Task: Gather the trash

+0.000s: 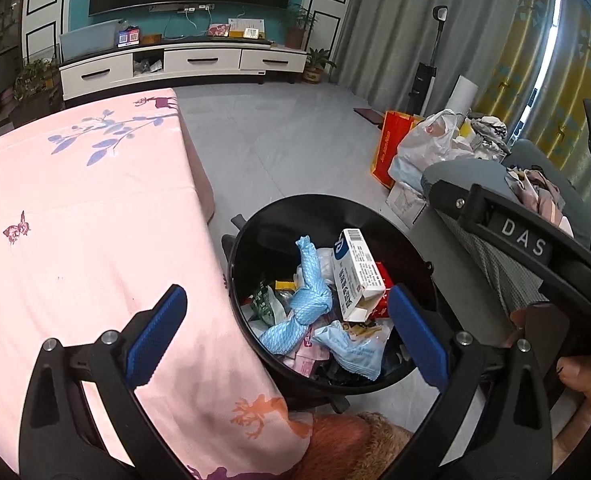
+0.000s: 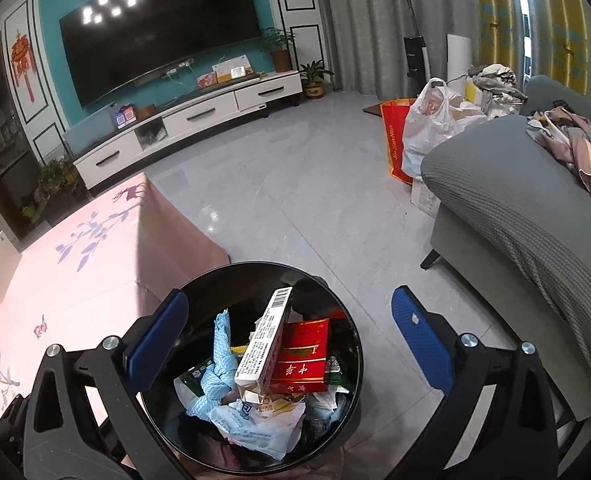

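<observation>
Both tongs, left [image 1: 287, 328] and right [image 2: 291, 340], hang spread wide and empty over the black bin [image 1: 255, 236] beside the pink table [image 1: 87, 208]. Trash sits inside: a white box [image 1: 355, 272], blue cloth [image 1: 307, 292], red pack [image 2: 303, 352]. I see nothing left on the table, so I'd scan for stray pieces before reaching anywhere.

"What did the room look like?"
"A teal wall [image 2: 51, 4] held a dark television [image 2: 163, 36] above a white cabinet [image 2: 199, 114]. Grey floor tiles [image 2: 295, 184], grey curtains [image 2: 359, 20], a grey sofa [image 2: 507, 200]."
</observation>
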`<state>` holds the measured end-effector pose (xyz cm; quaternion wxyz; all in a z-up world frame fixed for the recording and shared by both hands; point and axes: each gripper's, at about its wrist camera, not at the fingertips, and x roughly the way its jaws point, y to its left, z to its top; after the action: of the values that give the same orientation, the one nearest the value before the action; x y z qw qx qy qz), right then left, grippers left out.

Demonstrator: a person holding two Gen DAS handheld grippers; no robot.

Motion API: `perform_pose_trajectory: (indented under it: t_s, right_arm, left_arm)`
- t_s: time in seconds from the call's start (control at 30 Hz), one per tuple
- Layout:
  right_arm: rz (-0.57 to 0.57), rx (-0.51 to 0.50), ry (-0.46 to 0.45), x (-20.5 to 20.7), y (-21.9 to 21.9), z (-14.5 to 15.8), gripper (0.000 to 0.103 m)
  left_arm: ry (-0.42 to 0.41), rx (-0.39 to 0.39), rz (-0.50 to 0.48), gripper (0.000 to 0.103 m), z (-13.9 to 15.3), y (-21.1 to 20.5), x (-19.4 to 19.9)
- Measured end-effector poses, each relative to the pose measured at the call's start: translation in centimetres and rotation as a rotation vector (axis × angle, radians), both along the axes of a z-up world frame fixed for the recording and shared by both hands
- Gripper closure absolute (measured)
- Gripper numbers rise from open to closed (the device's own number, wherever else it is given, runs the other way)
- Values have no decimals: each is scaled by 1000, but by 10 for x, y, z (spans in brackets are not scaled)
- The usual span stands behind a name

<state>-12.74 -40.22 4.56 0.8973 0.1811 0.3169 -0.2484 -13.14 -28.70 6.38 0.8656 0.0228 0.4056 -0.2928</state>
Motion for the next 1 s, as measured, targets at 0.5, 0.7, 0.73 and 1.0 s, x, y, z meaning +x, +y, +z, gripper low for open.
perform_pose_trajectory:
  t_s: [0.5, 0.7, 0.73, 1.0]
  right_arm:
    - [21, -18, 29, 7, 6, -3, 3]
    - [21, -23, 38, 8, 8, -4, 3]
    - [21, -24, 38, 8, 8, -4, 3]
    - [21, -31, 51, 10, 9, -6, 3]
  left_arm:
    - [17, 5, 2, 3, -2, 3, 1]
    - [12, 18, -2, 3, -2, 3, 1]
    - [14, 14, -2, 3, -2, 3, 1]
    - [16, 8, -1, 3, -2, 6, 0]
